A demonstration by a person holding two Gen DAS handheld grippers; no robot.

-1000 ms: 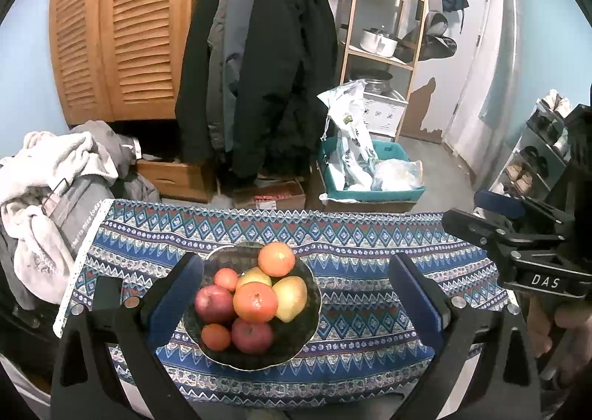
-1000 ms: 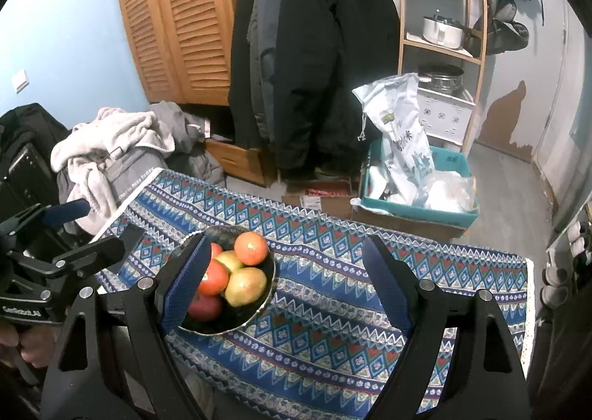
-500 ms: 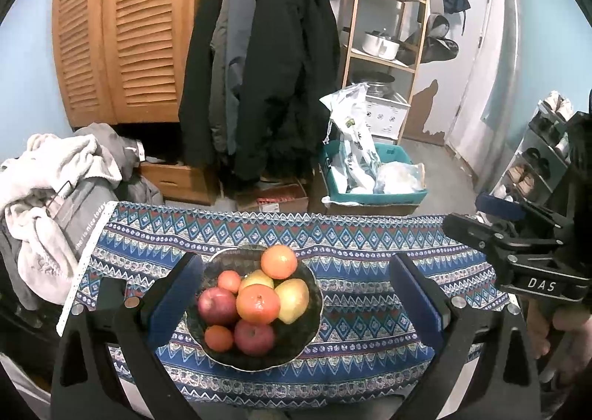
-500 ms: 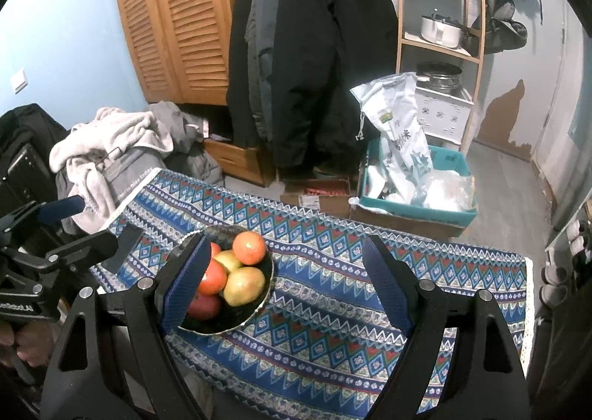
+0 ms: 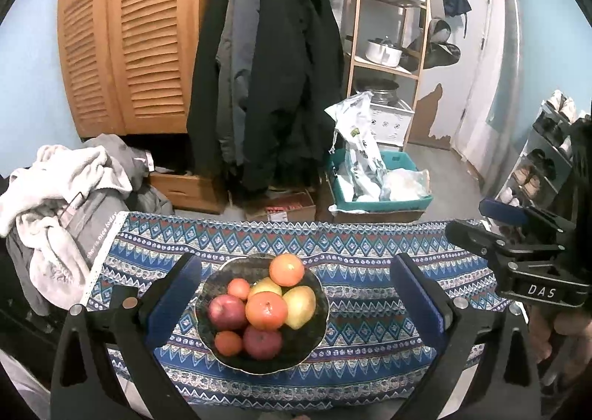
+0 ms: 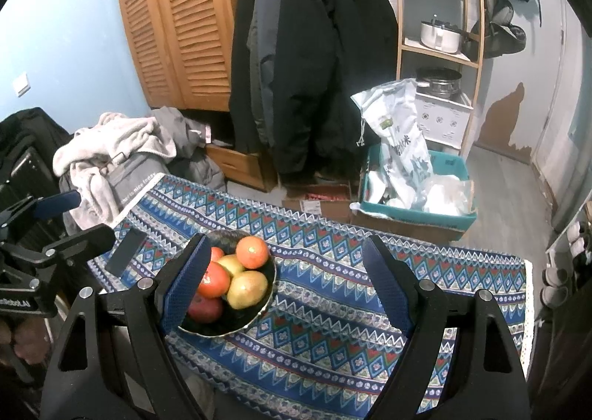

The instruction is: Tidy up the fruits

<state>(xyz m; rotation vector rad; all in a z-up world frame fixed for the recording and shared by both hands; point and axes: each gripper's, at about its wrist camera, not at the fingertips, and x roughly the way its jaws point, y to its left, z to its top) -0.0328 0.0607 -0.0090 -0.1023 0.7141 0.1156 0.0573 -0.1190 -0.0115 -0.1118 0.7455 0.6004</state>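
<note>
A dark bowl (image 5: 318, 312) sits on the left part of a blue patterned tablecloth (image 5: 362, 246). It holds piled fruit: oranges (image 5: 266, 310), red apples (image 5: 226, 312) and a yellow fruit (image 5: 299, 305). My left gripper (image 5: 296, 300) is open and empty, held above and in front of the bowl. My right gripper (image 6: 285, 283) is open and empty, over the cloth just right of the bowl (image 6: 268, 294); its left finger hides part of the fruit (image 6: 251, 251). Each gripper shows at the edge of the other's view.
A pile of clothes (image 5: 66, 190) lies at the table's left end. Behind the table stand a wooden wardrobe (image 5: 122, 35), hanging coats (image 5: 273, 80), a teal crate with bags (image 5: 377, 183) and a shelf with pots (image 5: 384, 50). A shoe rack (image 5: 547, 168) stands at right.
Both grippers have shifted only slightly; the left view has drifted a little so the bowl sits marginally higher and further right. Both stay open and empty.
</note>
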